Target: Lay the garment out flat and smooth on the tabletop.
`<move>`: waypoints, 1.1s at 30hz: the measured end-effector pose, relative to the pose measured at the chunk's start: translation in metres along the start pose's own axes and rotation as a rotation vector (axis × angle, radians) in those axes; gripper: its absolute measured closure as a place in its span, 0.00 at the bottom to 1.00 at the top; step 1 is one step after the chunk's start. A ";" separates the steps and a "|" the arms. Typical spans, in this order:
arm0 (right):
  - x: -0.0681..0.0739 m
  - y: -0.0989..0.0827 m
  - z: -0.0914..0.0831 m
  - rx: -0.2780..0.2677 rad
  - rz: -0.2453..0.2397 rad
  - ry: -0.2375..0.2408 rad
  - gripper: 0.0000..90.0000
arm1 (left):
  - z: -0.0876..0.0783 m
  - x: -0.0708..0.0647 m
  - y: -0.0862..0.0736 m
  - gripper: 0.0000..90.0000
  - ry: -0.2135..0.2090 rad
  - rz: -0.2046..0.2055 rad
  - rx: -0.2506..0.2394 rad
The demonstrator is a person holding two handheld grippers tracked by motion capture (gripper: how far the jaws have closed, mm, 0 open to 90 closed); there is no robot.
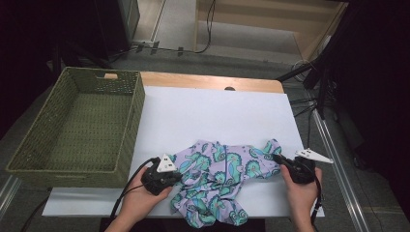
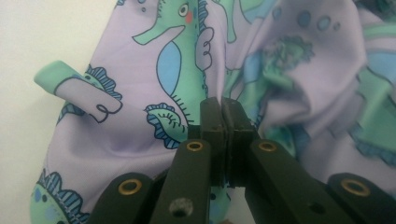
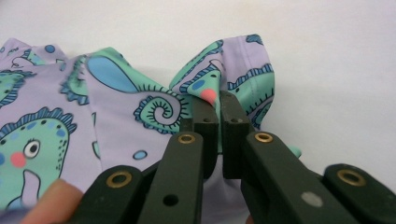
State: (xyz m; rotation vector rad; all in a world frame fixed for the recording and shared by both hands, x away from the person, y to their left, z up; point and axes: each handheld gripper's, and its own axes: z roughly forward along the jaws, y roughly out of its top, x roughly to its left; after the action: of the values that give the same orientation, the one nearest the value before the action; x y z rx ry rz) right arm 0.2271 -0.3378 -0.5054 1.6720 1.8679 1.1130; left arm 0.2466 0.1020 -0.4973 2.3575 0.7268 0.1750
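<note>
A lilac garment (image 1: 217, 179) printed with teal seahorses lies crumpled on the white sheet (image 1: 212, 116) near the front edge. My left gripper (image 1: 180, 176) is at the garment's left side. In the left gripper view its jaws (image 2: 220, 109) are pressed together on a fold of the lilac cloth (image 2: 140, 70). My right gripper (image 1: 275, 158) is at the garment's right corner. In the right gripper view its jaws (image 3: 219, 105) are shut on a raised edge of the cloth (image 3: 116, 93), with a strip of teal fabric pinched between the pads.
A woven green basket (image 1: 138, 121) stands on the left of the table, with nothing in it. The white sheet covers most of the wooden table (image 1: 208, 79). A fingertip (image 3: 51, 200) rests on the cloth at the lower left of the right gripper view.
</note>
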 end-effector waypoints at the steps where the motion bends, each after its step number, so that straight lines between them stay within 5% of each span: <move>1: -0.001 -0.002 -0.004 0.002 0.002 -0.004 0.95 | -0.001 -0.001 0.000 0.98 -0.011 0.008 0.013; 5: -0.004 -0.015 -0.016 0.043 0.011 -0.009 0.88 | -0.005 -0.001 0.001 0.98 -0.060 0.027 0.053; 8: -0.009 -0.019 -0.022 0.026 0.017 -0.064 0.70 | -0.007 0.002 0.004 0.93 -0.081 -0.018 -0.016; 14: -0.013 -0.008 -0.021 -0.046 0.010 -0.047 0.57 | -0.013 0.017 0.016 0.59 0.027 -0.115 -0.183; 17: -0.010 0.000 -0.021 -0.081 0.013 -0.035 0.55 | -0.010 0.021 0.022 0.56 0.037 -0.148 -0.206; 22: 0.017 0.014 -0.004 -0.058 -0.081 0.069 0.53 | 0.006 0.005 0.037 0.56 -0.030 -0.078 -0.197; 25: 0.034 0.021 0.014 -0.028 -0.138 0.083 0.46 | 0.021 -0.002 0.045 0.56 -0.073 -0.061 -0.173; 27: 0.041 0.022 0.028 0.034 -0.135 0.095 0.43 | 0.032 -0.006 0.047 0.56 -0.095 -0.057 -0.138; 29: 0.047 0.020 0.040 0.110 -0.134 0.094 0.55 | 0.041 -0.011 0.047 0.62 -0.065 -0.043 -0.099; 33: 0.060 0.012 0.042 0.149 -0.160 0.159 0.84 | 0.038 -0.015 0.043 0.95 -0.092 -0.005 -0.058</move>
State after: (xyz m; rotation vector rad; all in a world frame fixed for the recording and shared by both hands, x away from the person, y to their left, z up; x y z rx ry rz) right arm 0.2536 -0.2681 -0.5087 1.5164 2.1910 1.0920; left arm 0.2650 0.0461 -0.4989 2.2920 0.6743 0.0833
